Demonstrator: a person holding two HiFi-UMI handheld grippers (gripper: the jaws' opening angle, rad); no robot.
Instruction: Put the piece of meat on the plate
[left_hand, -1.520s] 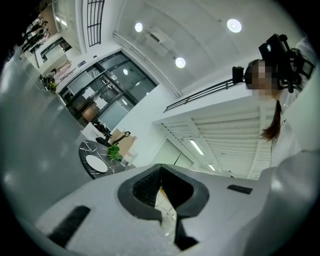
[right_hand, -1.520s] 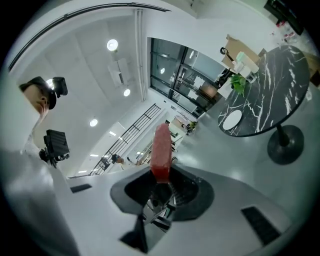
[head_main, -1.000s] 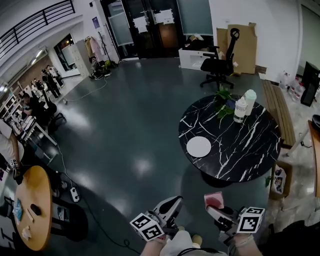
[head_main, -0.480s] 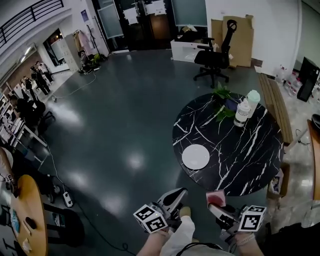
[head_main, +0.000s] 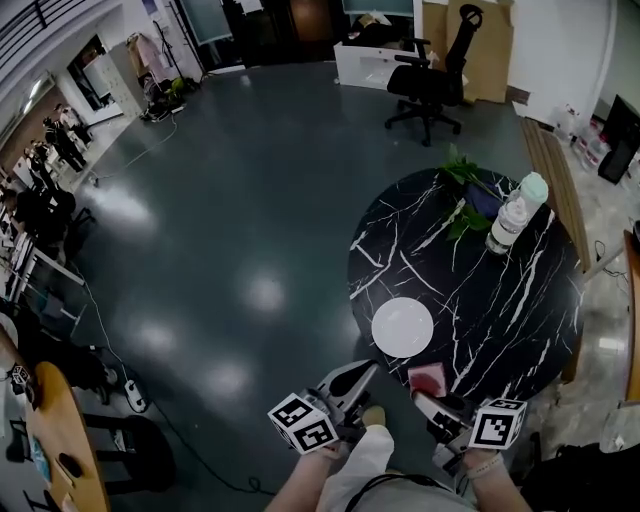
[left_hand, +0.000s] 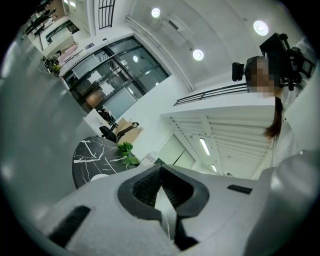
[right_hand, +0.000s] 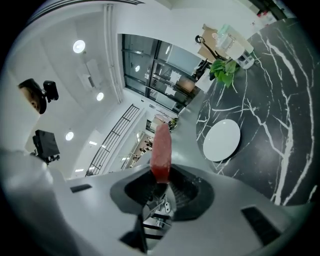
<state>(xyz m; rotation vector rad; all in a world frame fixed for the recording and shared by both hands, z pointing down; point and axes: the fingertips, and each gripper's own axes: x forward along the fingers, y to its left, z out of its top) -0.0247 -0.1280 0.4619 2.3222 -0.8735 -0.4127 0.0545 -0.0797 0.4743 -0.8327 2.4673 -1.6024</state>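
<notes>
right gripper (right_hand: 161, 186) clamping red meat (right_hand: 161, 152), white plate (right_hand: 222, 140) on marble table (right_hand: 280, 125)

A round black marble worktop (head_main: 500, 290) is pictured on a glossy grey floor (head_main: 230, 200). A green plant (head_main: 465, 195) is set at its 12 o'clock edge and a plastic bottle (head_main: 515, 215) at 1 o'clock. A black office chair (head_main: 430, 80) is parked beyond, at 12 o'clock.

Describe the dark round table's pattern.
The table is black with white marble veins; head view shows it best.
</notes>
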